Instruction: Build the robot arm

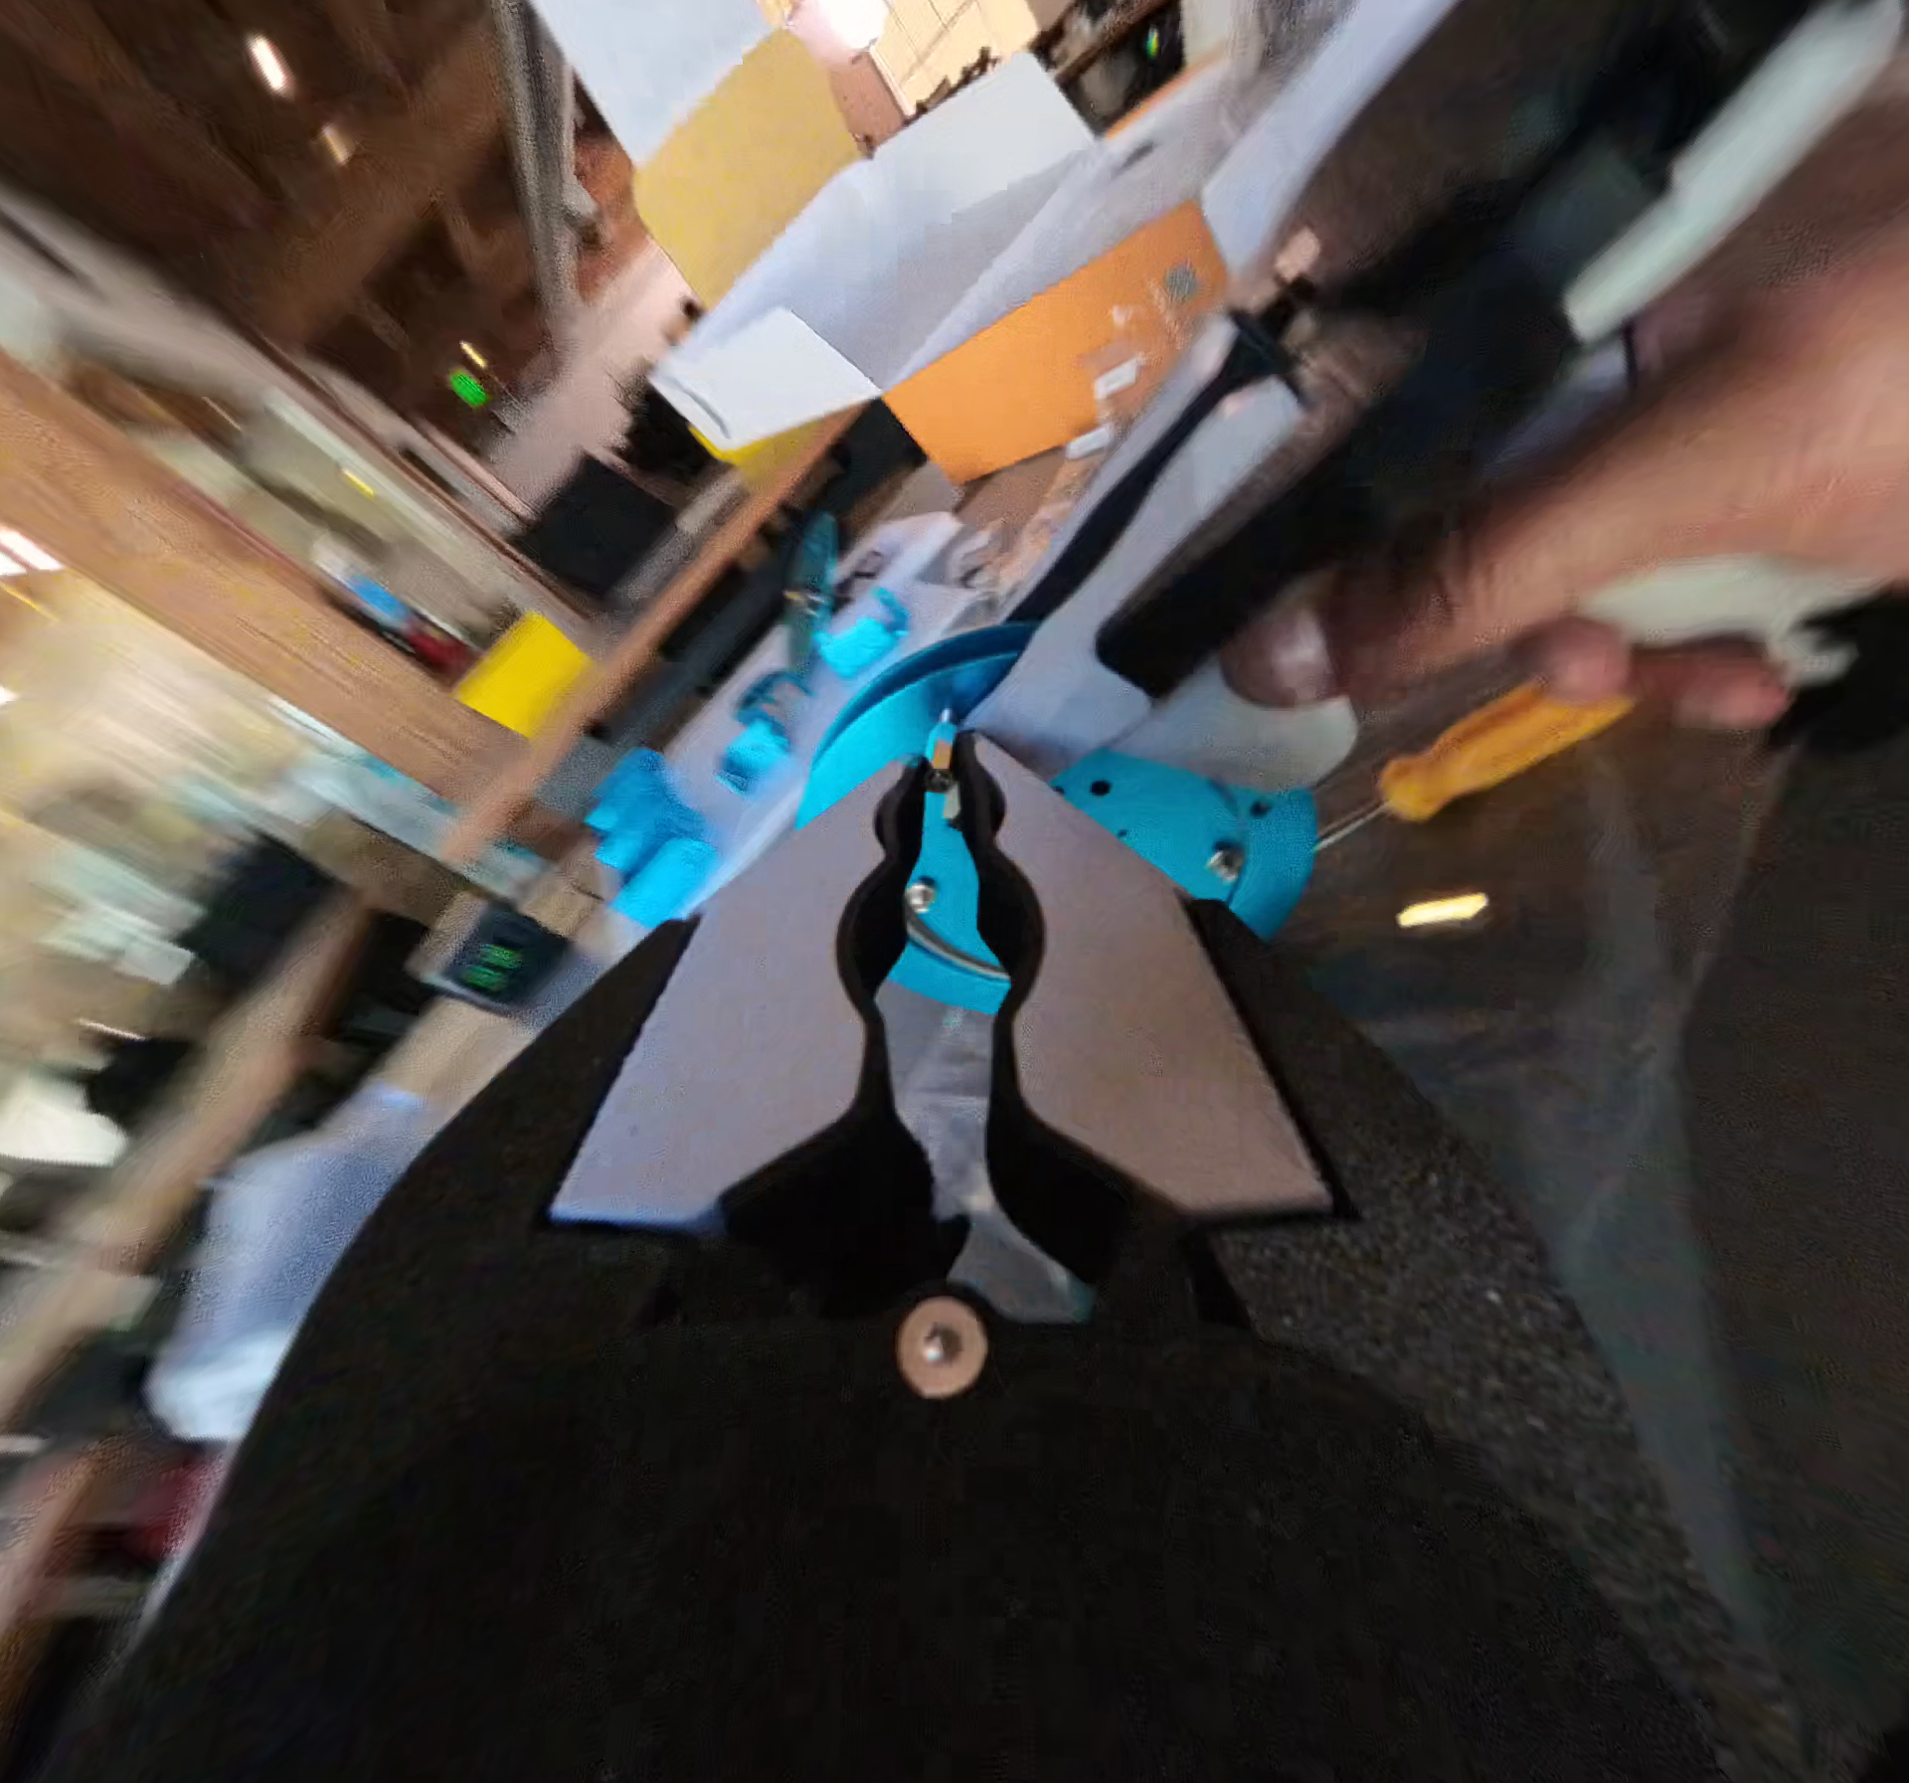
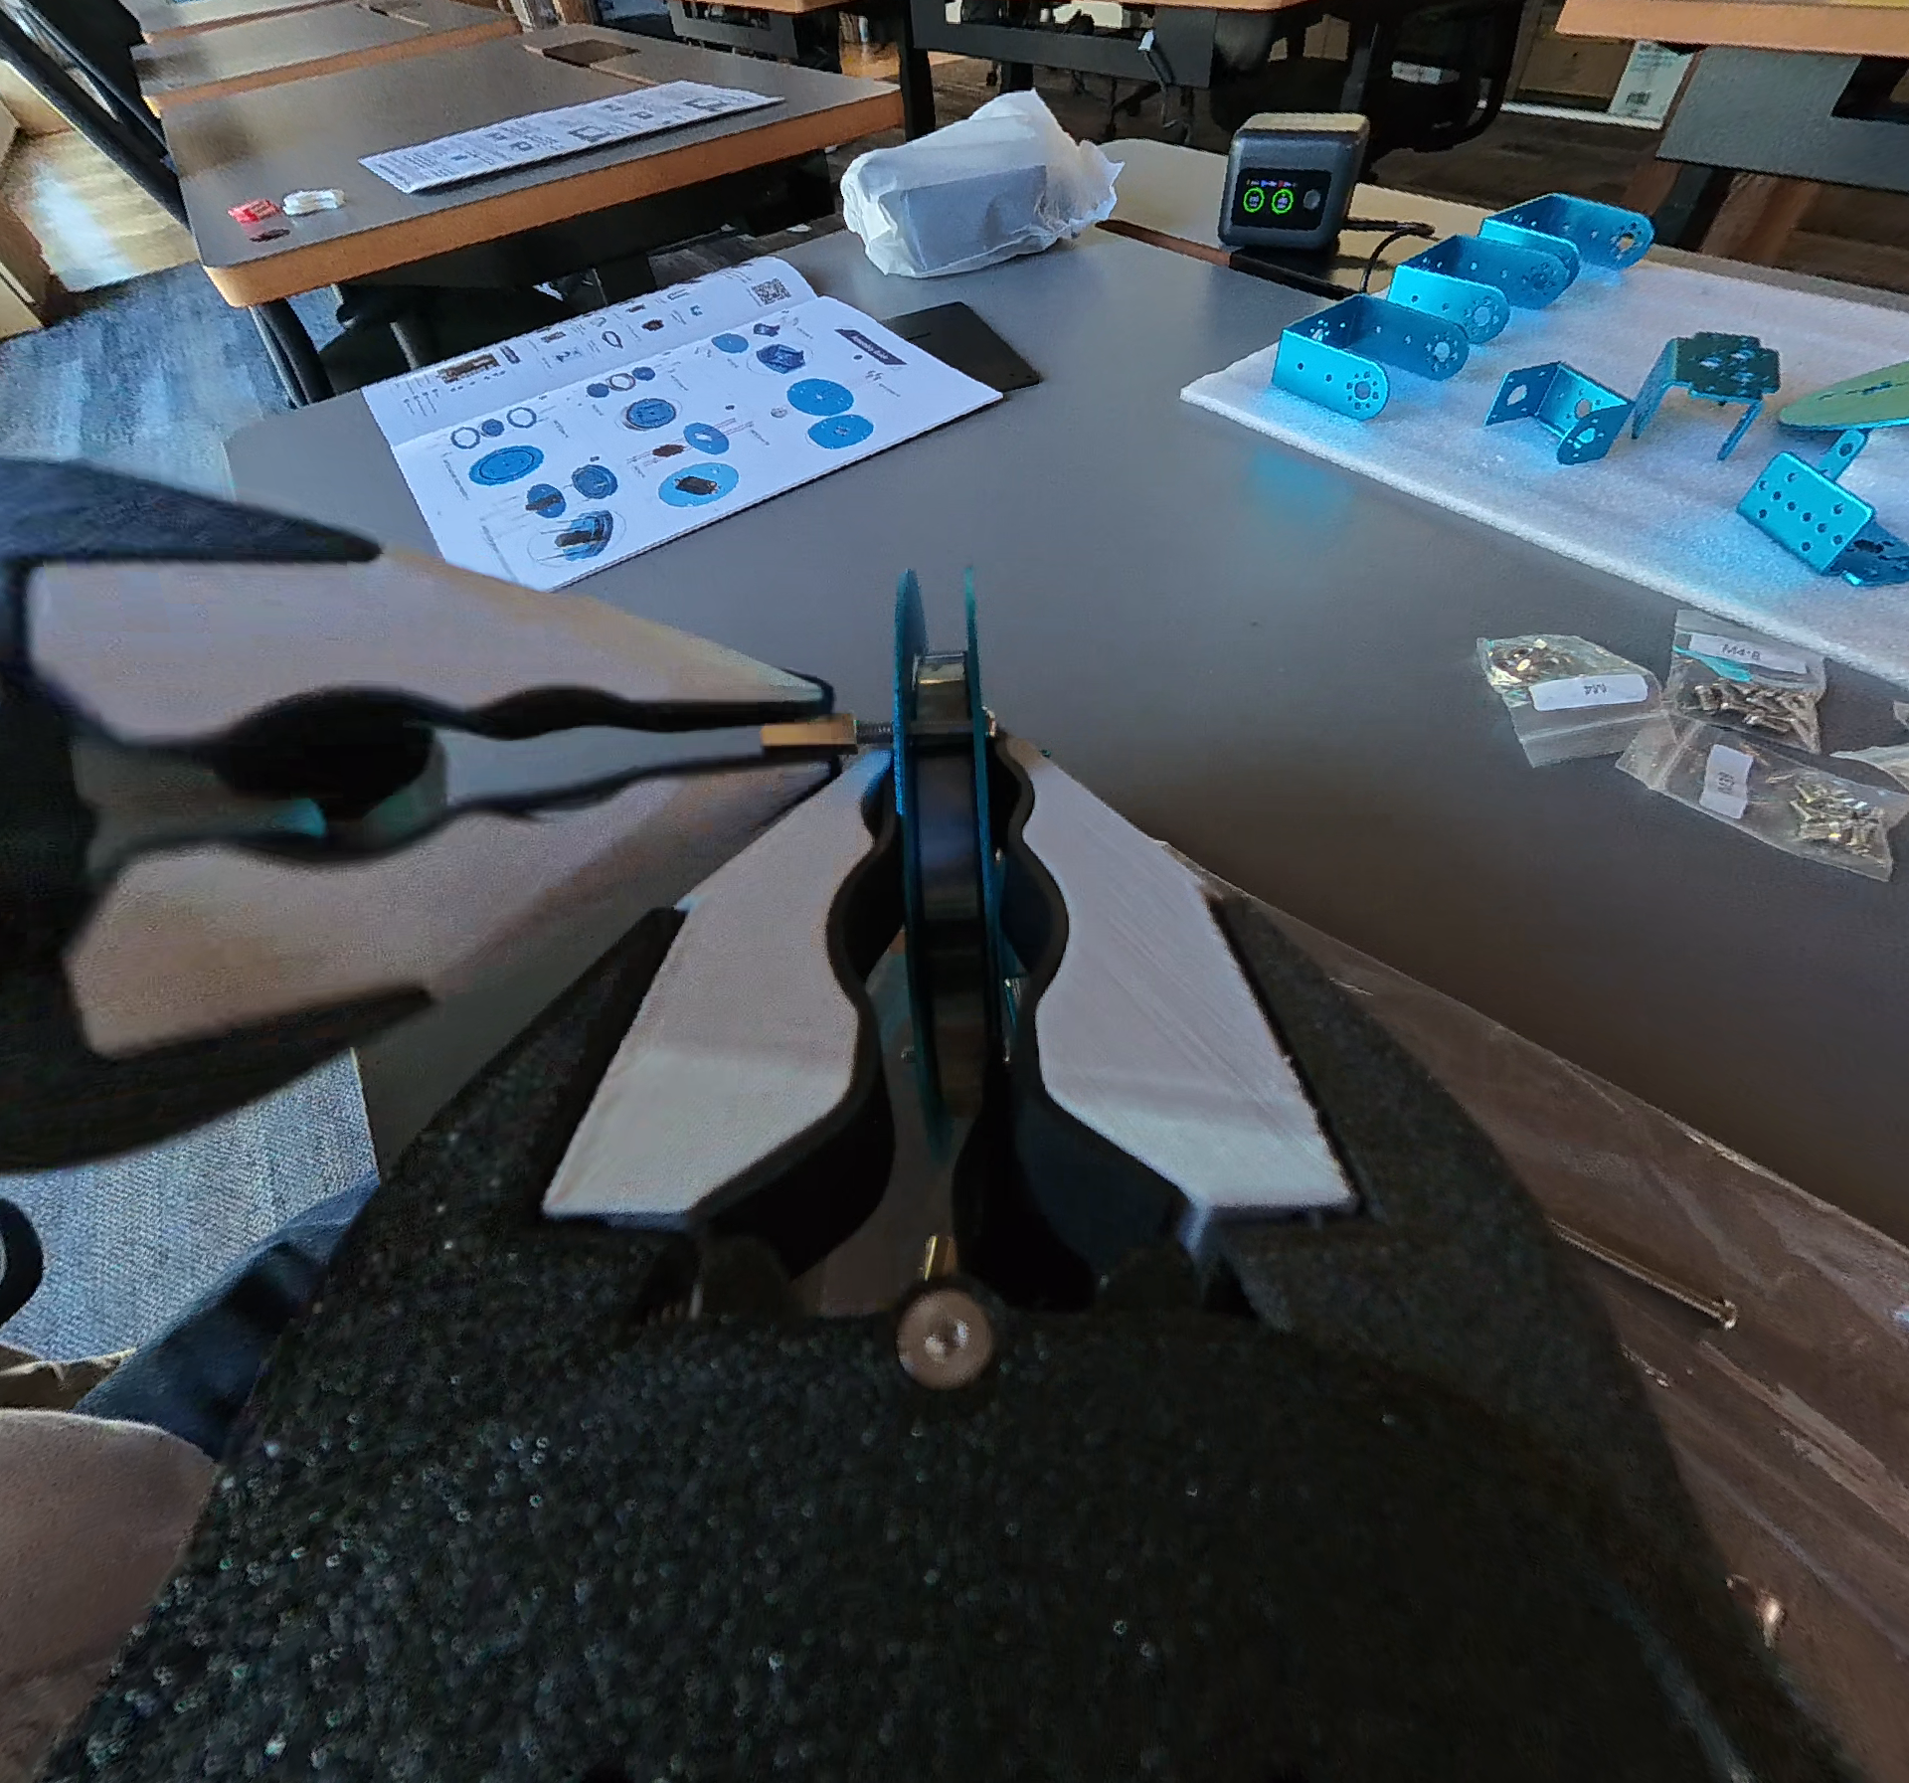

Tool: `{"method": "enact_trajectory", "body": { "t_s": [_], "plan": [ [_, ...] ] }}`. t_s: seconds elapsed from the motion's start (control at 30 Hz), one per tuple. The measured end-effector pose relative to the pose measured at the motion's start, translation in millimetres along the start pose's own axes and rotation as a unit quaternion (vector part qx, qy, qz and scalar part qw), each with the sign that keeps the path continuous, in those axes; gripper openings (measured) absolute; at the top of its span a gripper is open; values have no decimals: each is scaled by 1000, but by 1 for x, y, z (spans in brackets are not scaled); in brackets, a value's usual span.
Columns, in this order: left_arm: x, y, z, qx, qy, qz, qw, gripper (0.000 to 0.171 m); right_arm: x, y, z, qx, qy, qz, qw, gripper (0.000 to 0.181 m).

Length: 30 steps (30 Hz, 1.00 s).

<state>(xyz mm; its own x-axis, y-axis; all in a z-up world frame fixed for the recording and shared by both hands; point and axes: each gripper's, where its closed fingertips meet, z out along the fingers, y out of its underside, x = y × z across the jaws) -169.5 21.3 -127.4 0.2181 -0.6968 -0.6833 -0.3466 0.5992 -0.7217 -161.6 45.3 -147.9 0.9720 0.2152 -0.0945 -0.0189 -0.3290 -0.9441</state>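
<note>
Right tongs [image 2: 945,783] clamped edge-on across blue double-disc assembly [image 2: 935,907], braced steady above grey surface [image 2: 1240,597]. Left tongs [image 2: 826,726] pinched shut on small brass standoff [image 2: 811,733], tip touching disc face, lined up square for threading. Open manual [image 2: 671,421] ahead-left; screw bags [image 2: 1746,752], blue brackets [image 2: 1374,359] ahead-right.

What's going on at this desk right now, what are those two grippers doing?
A person is working two handheld grippers over a grey desk. The right gripper is shut on a blue double-disc assembly, holding it on edge. The left gripper comes in from the side, pinching a small brass standoff whose threaded end meets the disc's face. An open instruction booklet, blue metal brackets on white foam and bags of screws lie farther back.
</note>
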Motion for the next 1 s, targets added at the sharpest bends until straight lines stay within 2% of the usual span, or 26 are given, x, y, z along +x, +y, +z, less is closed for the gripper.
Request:
{"method": "enact_trajectory", "body": {
  "t_s": [0.03,0.07,0.1,0.17,0.23,0.3,0.37,0.47,0.57,0.67,0.7,0.73,0.77,0.83,0.9,0.93,0.97,1.0],
  "plan": [
    [0,-1,0,1,-27,114,993,5,1,0,0,1,0,1,1000,13],
    [0,-1,0,5,-41,182,982,4,1,0,-1,2,0,2,1000,13],
    [0,-1,1,8,-41,200,979,5,1,1,-1,2,1,4,1000,13],
    [-1,0,1,6,-21,130,991,6,2,1,-1,0,1,3,1000,13],
    [0,1,-2,6,4,-10,1000,6,0,0,0,-1,2,-3,1000,13],
    [2,0,-7,16,43,-173,984,9,0,0,0,-1,3,-2,1000,13],
    [-1,-2,-10,32,74,-327,942,10,1,0,0,0,2,3,1000,13],
    [-6,-5,-10,65,119,-500,855,11,0,0,0,-3,2,-3,1000,13],
    [-5,-4,-5,73,163,-596,783,10,-2,0,1,-5,2,-6,1000,13],
    [-5,-2,-4,76,183,-646,737,5,-1,0,2,-6,2,-5,1000,13],
    [-5,-2,-3,75,189,-650,733,5,-1,0,2,-6,2,-5,1000,13],
    [-5,-2,-3,73,187,-634,747,5,-1,0,2,-6,2,-5,1000,13],
    [-4,-2,-3,69,175,-594,782,4,-1,0,2,-6,2,-5,1000,13],
    [-3,-1,-2,49,136,-469,871,4,-1,0,1,-7,3,-4,1000,12],
    [-2,-1,-1,24,92,-311,946,4,0,0,1,-7,4,-2,1000,13],
    [-1,-1,-1,13,68,-220,973,4,0,0,1,-7,3,-1,1000,13],
    [-1,-1,-1,4,41,-124,991,4,1,0,1,-7,3,-1,1000,12],
    [-1,-1,-1,-4,13,-30,999,4,1,0,1,-7,3,-2,1000,13]
  ]
}}
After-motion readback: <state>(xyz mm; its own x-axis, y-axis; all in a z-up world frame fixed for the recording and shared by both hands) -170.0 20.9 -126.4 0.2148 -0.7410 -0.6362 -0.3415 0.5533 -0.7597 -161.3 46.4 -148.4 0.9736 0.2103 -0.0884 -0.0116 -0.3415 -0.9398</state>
